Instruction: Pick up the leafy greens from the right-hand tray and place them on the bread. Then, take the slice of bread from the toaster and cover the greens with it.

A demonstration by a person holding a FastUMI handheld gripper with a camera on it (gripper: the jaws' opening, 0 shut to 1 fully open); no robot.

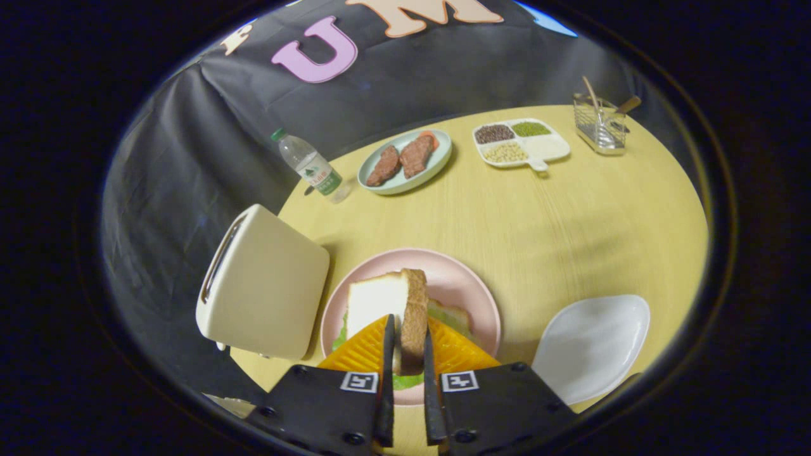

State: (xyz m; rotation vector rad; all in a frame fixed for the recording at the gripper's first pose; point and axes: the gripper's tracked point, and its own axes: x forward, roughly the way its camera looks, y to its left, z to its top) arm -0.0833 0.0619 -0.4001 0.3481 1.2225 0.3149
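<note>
The round yellow wooden table (570, 215) carries everything, and the pink plate (466, 285) serves as the landmark. To the left of the plate stands the cream toaster (263, 285), its slot facing up and away. To the right of the plate lies the white leaf-shaped tray (592, 345), now bare of greens. Beyond the plate, well apart, sit a pale blue plate of meat pieces (405, 161), a divided white dish of beans and grains (521, 144), a water bottle (312, 166) and a wire holder with utensils (600, 123).

On the pink plate the leafy greens (405, 381) peek out at the near rim and at the left edge, lying on a lower bread slice (451, 315) whose crust shows on the right.

The gripper (405, 354) hangs over the near side of the plate, its fingers (388, 354) clamped on the top slice of bread (386, 301), which stands on edge, white face to the left and brown crust to the right, just above the greens.

By my reading, the step in hand is covering the greens. To do it well, the slice should be tipped from upright to flat, its outline matched to the lower slice, and lowered until it rests on the leaves before the fingers part. Letting go while it stands on edge risks it toppling askew or sliding off the plate.
</note>
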